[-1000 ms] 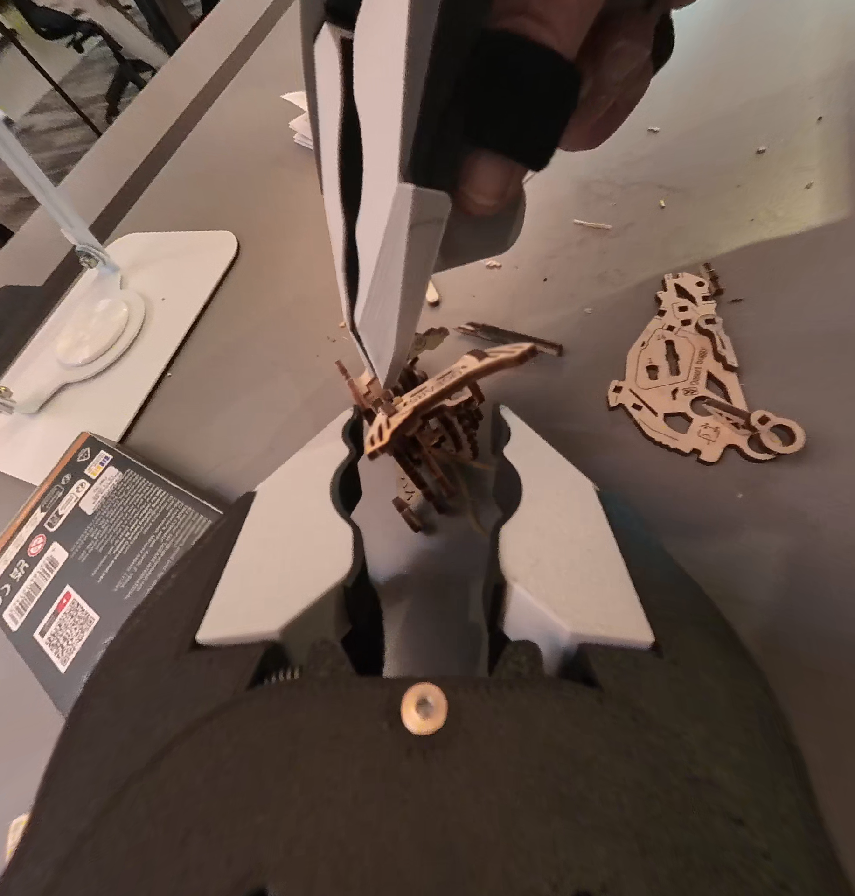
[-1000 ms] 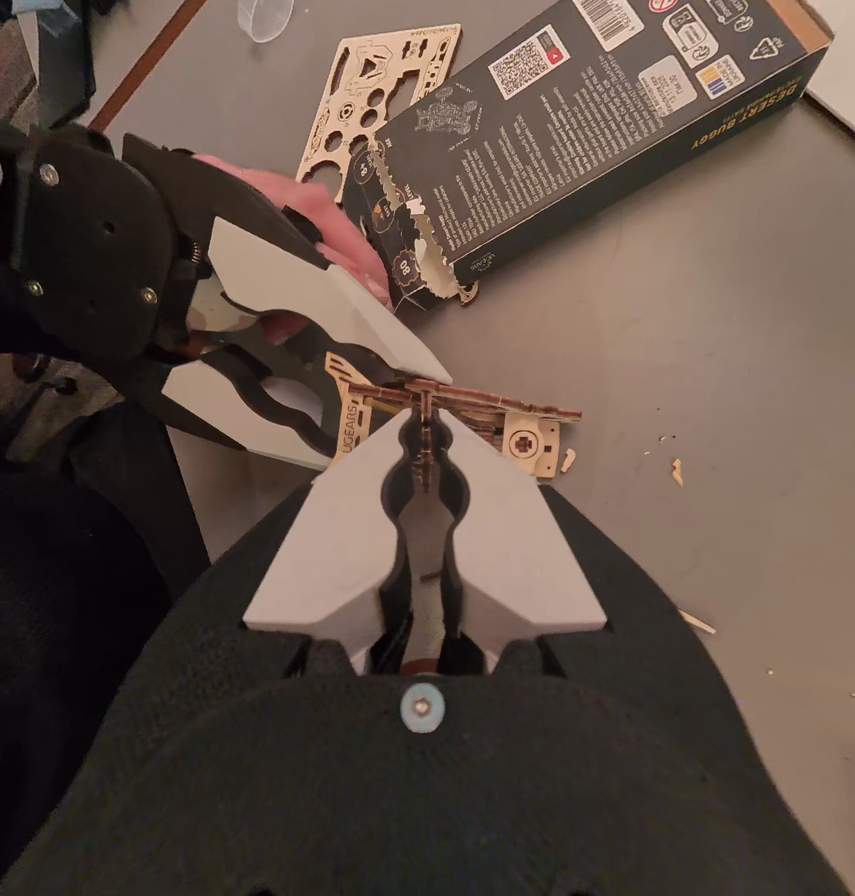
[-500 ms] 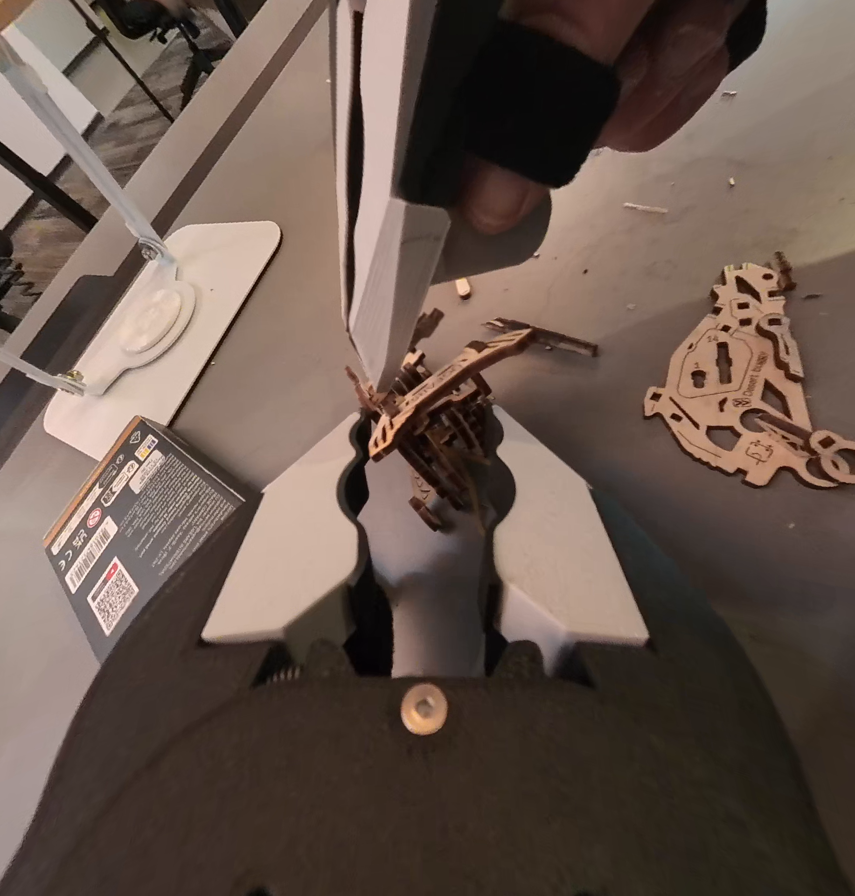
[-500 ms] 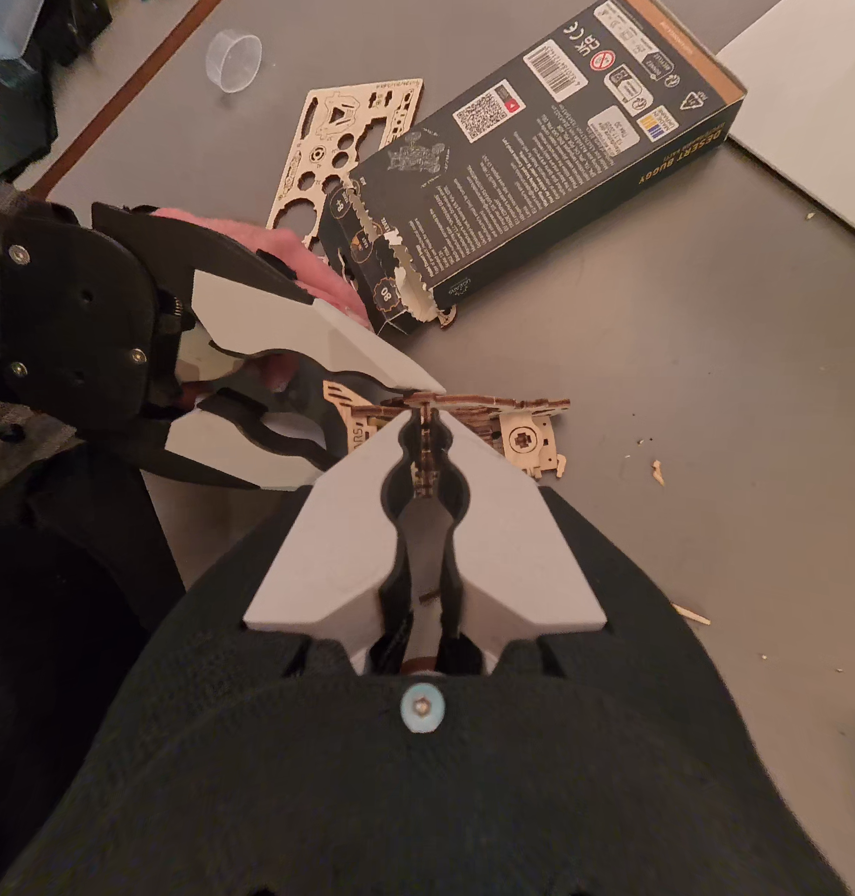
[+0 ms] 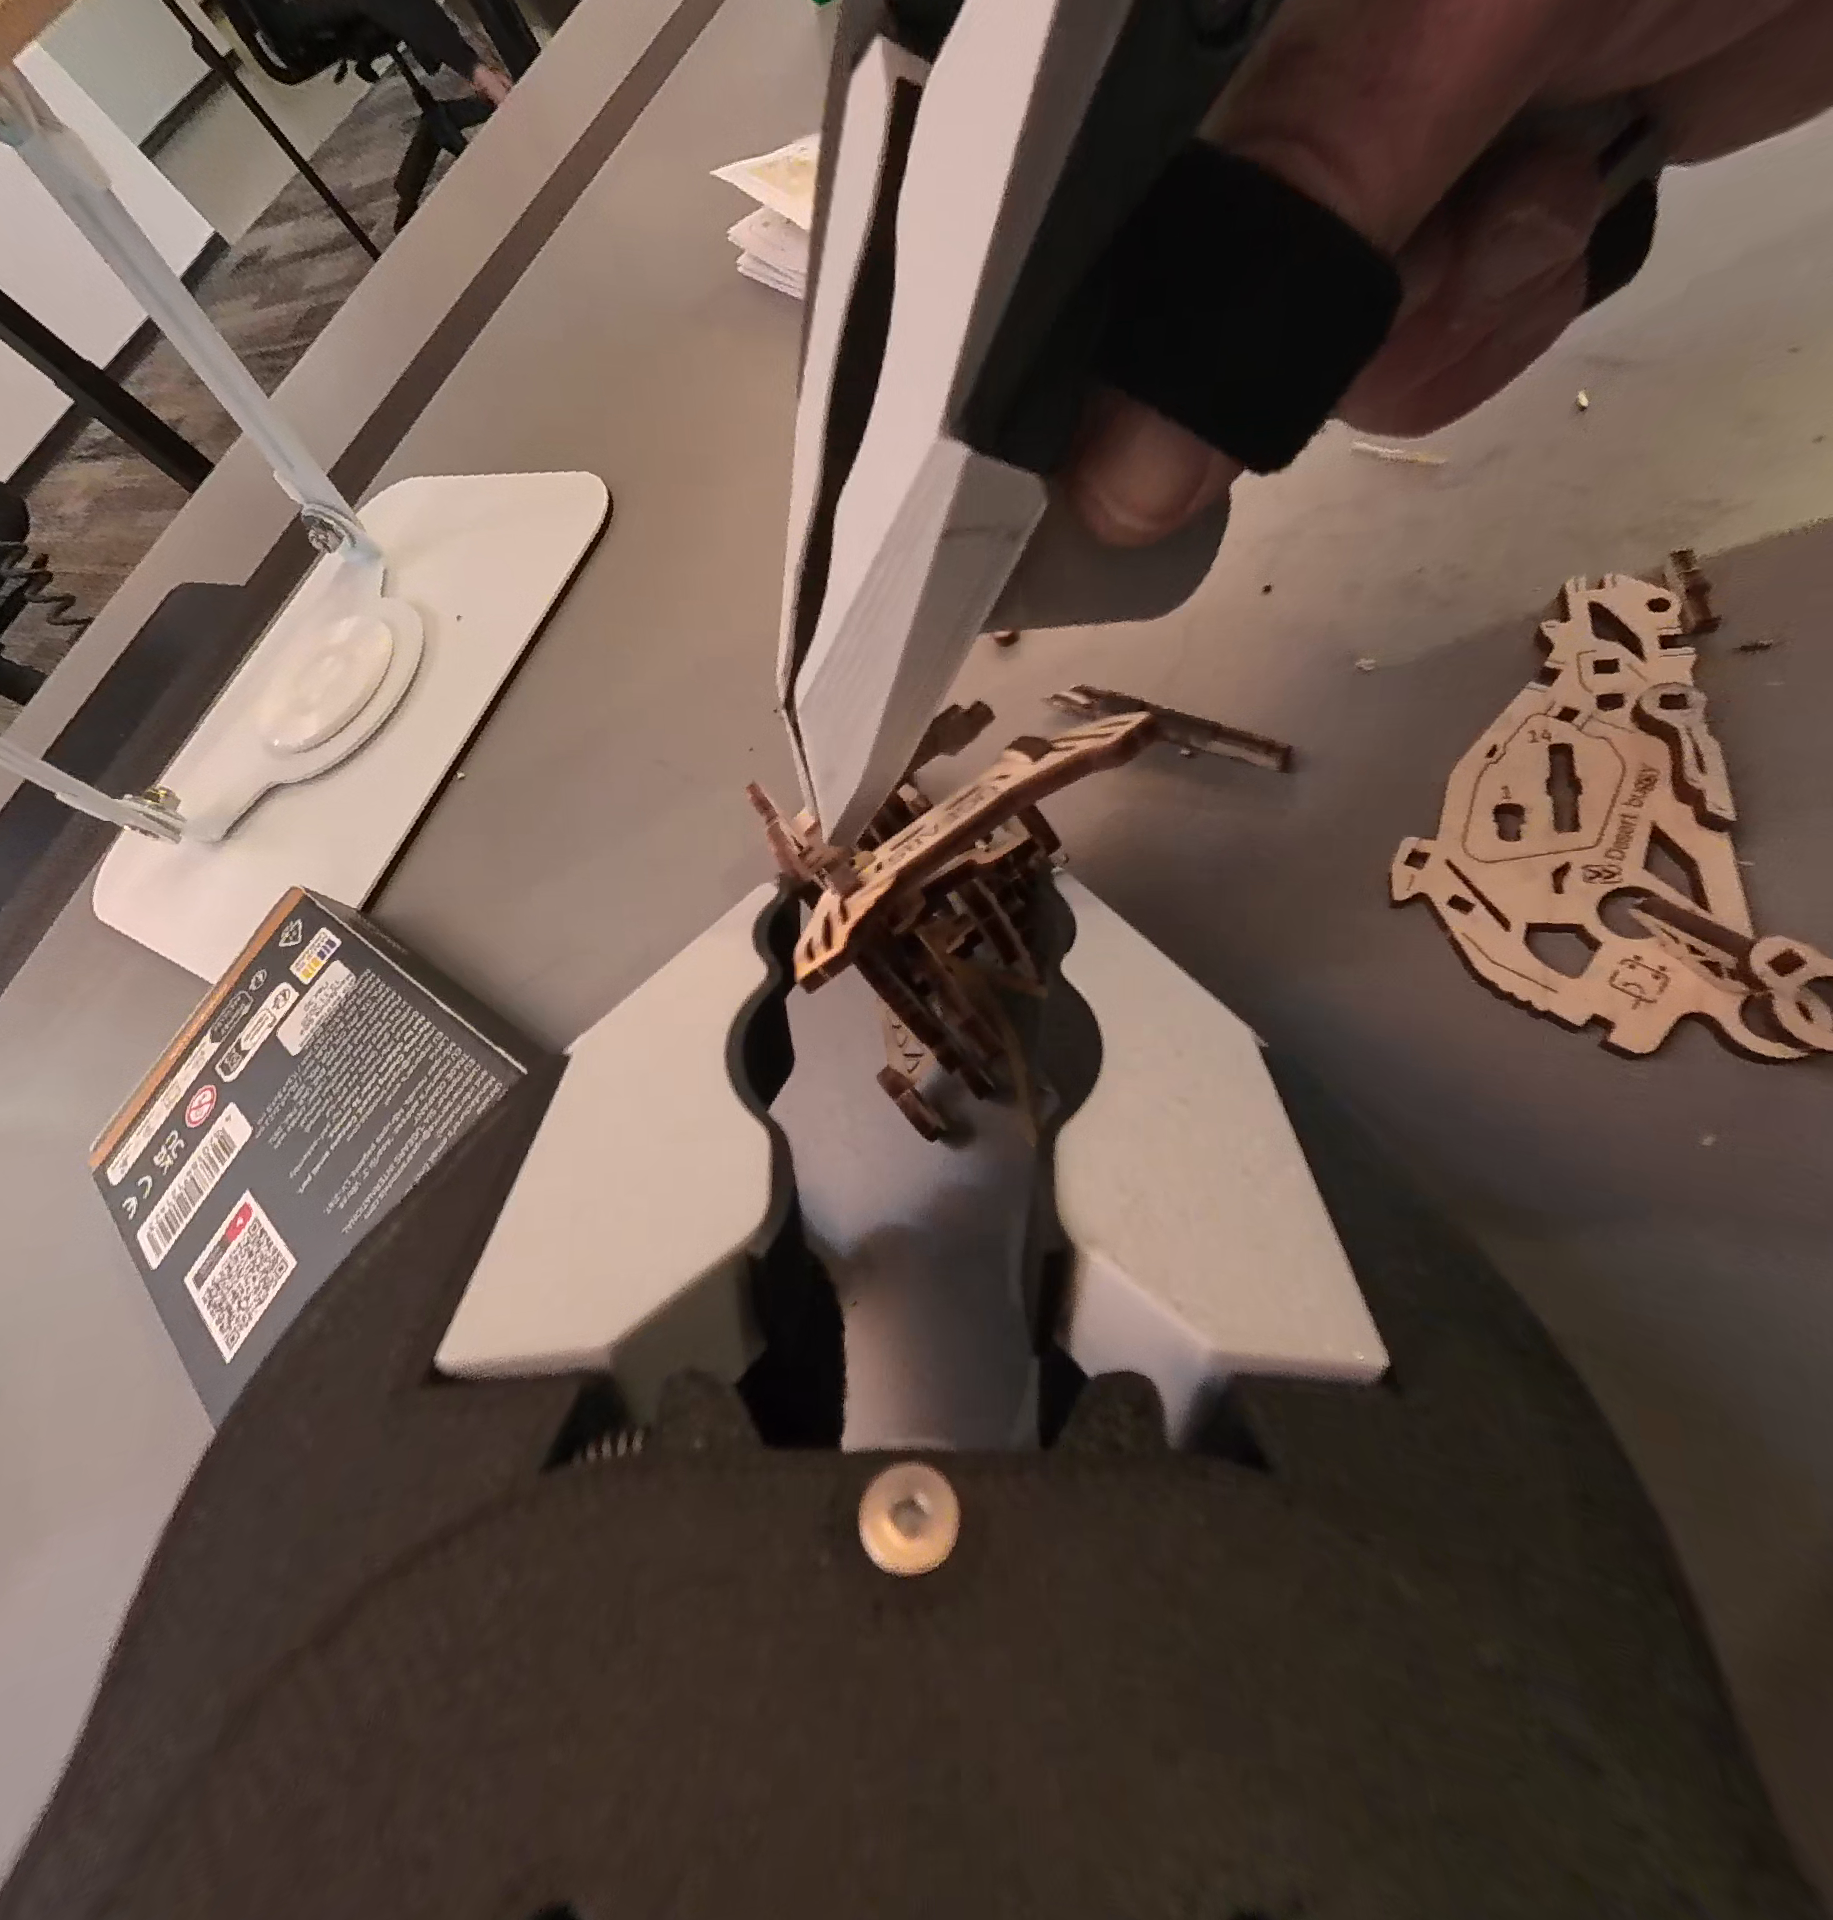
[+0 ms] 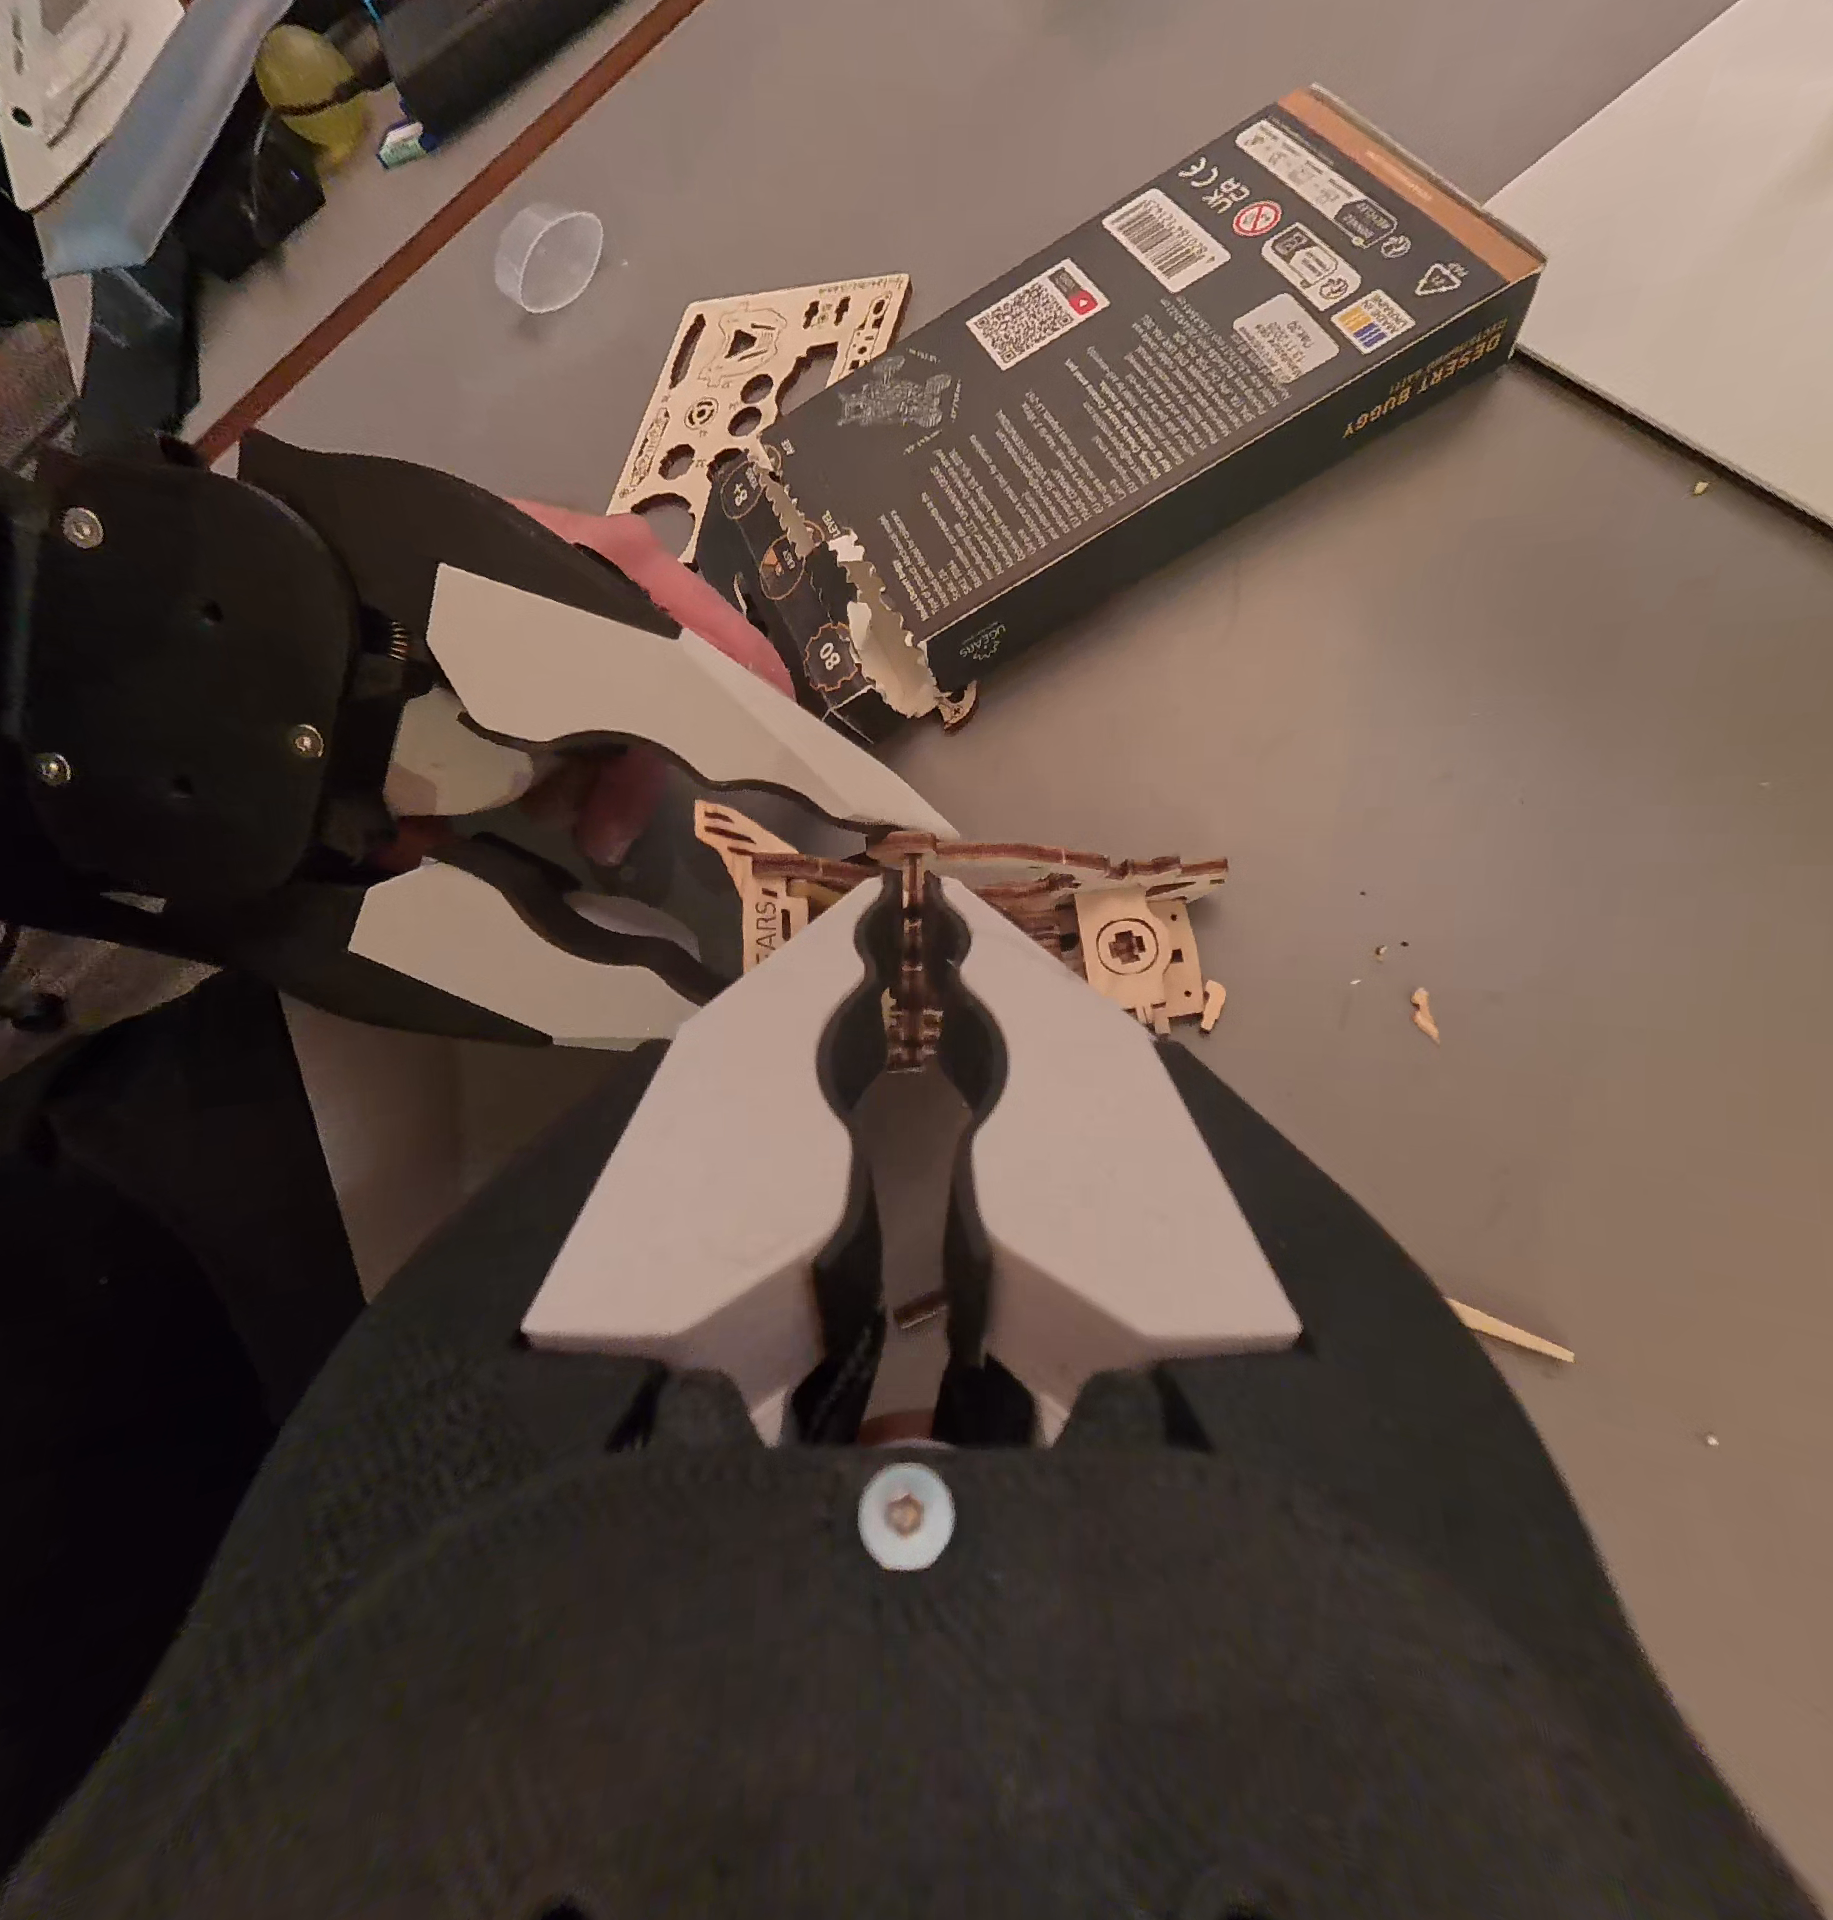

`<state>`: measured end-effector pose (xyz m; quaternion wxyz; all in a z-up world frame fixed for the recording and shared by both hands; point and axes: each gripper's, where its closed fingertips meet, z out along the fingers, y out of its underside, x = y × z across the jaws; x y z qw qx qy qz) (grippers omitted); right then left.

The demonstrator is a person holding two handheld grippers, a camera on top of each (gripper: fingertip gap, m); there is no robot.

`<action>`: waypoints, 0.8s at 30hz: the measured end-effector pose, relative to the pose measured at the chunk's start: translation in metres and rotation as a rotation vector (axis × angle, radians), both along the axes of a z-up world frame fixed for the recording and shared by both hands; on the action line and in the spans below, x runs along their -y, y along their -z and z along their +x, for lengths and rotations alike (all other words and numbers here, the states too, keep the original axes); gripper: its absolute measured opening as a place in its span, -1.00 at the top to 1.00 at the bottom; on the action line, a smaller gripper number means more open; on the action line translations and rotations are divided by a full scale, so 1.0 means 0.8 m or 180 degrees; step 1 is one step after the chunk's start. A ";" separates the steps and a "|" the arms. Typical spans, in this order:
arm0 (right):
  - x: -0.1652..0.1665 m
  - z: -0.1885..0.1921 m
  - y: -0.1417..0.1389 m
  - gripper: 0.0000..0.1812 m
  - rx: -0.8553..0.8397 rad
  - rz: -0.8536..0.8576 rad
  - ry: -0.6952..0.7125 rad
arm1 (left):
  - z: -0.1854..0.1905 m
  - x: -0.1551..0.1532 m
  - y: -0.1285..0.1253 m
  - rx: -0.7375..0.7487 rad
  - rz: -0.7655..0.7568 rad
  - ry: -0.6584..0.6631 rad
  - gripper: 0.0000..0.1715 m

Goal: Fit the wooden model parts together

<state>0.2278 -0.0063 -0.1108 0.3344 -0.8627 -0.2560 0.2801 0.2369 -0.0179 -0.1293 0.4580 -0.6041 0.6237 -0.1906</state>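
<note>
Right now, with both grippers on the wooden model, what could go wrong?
1. The right gripper pinches one thin notched strip; pushing off-line could snap it.
2. The left gripper holds the model assembly by protruding laser-cut parts, so it may twist or slip under pressure.
3. The grey table is littered with splinters; a dropped piece could get lost.

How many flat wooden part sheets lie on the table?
2: an irregular sheet lying alone on the table; a rectangular sheet partly behind the dark box. More may be hidden.
</note>
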 end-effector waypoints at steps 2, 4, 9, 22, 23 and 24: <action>0.000 -0.001 0.000 1.00 -0.0024 0.0000 0.0003 | 0.000 0.000 0.000 0.0001 -0.0011 -0.0009 0.51; -0.001 -0.001 0.001 1.00 -0.0067 -0.0007 0.0001 | 0.000 -0.001 0.000 0.0004 -0.0024 -0.0017 0.51; -0.001 -0.001 0.002 1.00 -0.0085 -0.0018 -0.0027 | 0.000 -0.001 0.000 -0.0005 0.0007 -0.0034 0.51; -0.003 -0.003 -0.003 1.00 -0.0091 0.0012 -0.0134 | -0.001 -0.002 0.000 -0.0004 0.0067 -0.0023 0.51; -0.003 -0.003 -0.003 1.00 -0.0086 -0.0002 -0.0150 | -0.001 -0.002 0.000 -0.0004 0.0080 -0.0023 0.51; -0.002 -0.003 -0.003 1.00 -0.0081 -0.0011 -0.0162 | 0.000 -0.002 0.000 0.0000 0.0063 -0.0014 0.51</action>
